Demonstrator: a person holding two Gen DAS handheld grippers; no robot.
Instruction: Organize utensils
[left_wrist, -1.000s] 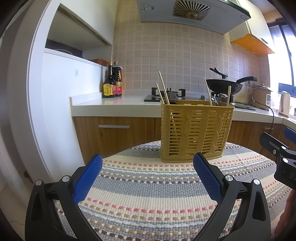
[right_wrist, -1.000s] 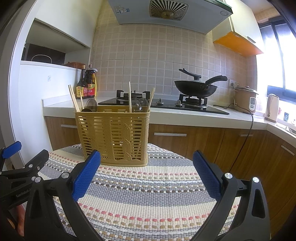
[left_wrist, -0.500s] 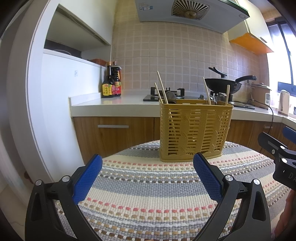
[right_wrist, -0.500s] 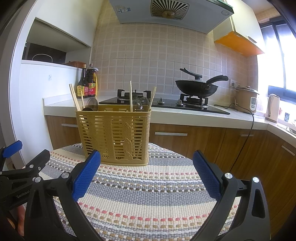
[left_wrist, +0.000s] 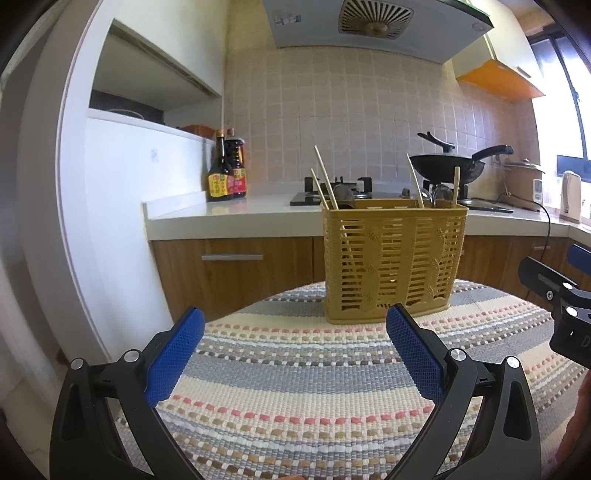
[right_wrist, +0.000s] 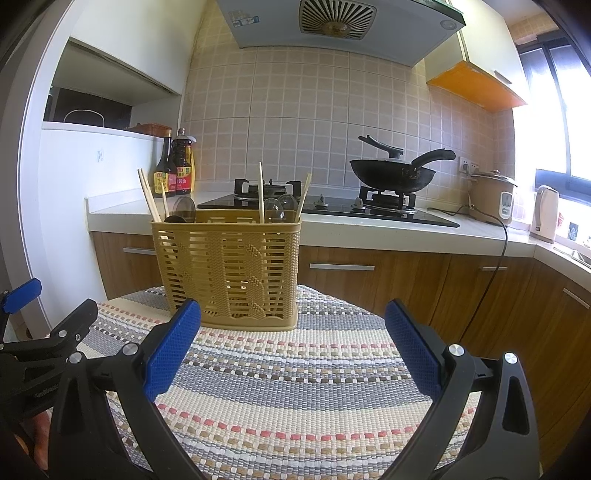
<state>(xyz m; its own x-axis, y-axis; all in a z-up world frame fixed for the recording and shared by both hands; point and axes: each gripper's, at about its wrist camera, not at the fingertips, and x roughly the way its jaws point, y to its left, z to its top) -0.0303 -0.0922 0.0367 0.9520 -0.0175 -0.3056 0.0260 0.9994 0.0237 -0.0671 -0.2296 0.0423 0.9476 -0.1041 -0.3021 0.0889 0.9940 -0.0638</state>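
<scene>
Kitchen setup, striped woven mat (left_wrist: 295, 387) covering the round surface. Yellow slotted basket (left_wrist: 393, 262) stands upright at the far side of it, chopsticks (left_wrist: 325, 179) and spoons (right_wrist: 184, 208) poking out the top. Nothing's really moved since a second ago. Left gripper (left_wrist: 295, 354) and right gripper (right_wrist: 291, 350) both hover with jaws wide apart, holding nothing, bare mat between them and the basket.

Chopsticks (left_wrist: 325, 177) in basket (left_wrist: 393, 266) on mat (left_wrist: 295, 387)
</scene>
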